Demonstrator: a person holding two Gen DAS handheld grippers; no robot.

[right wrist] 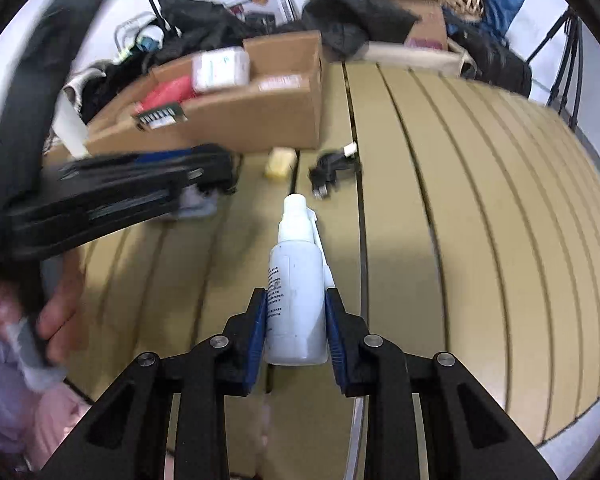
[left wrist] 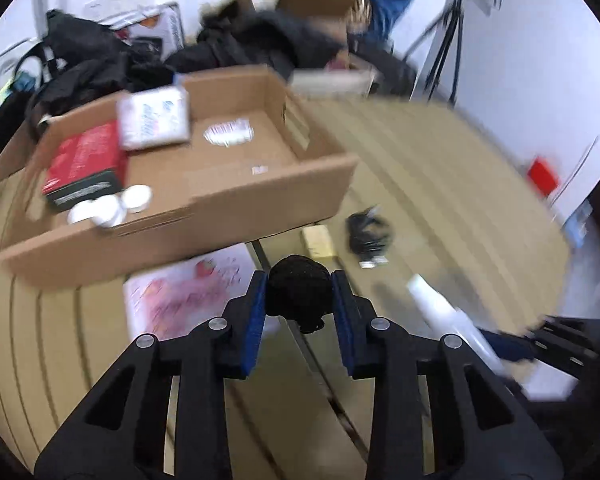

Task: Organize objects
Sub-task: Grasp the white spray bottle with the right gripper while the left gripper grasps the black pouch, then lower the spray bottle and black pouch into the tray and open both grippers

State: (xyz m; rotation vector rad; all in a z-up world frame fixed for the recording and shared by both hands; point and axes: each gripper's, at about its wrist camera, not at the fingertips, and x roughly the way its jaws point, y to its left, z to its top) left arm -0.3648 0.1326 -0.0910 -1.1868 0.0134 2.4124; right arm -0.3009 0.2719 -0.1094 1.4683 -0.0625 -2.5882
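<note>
My left gripper (left wrist: pixel 299 292) is shut on a black fuzzy ball (left wrist: pixel 298 280), blue pads against both its sides, just above the slatted tan table (left wrist: pixel 440 184). My right gripper (right wrist: pixel 296 312) is shut on a white spray bottle (right wrist: pixel 296 264) that points away from me; the same bottle (left wrist: pixel 448 316) shows blurred in the left wrist view. An open cardboard box (left wrist: pixel 204 216) stands at the table's left, holding a red box (left wrist: pixel 86 160), a white pack (left wrist: pixel 156 118) and small white jars (left wrist: pixel 112 204). In the right wrist view, a hand (right wrist: pixel 56 304) holds the blurred left tool.
In front of the box (right wrist: pixel 260 120) lie a yellow block (left wrist: pixel 319 242) and a black cable bundle (left wrist: pixel 368 232). A pink-printed pack (left wrist: pixel 188 296) lies under my left fingers. Dark clothing and more boxes pile up at the back. A tripod (left wrist: pixel 444 52) stands beyond the right edge.
</note>
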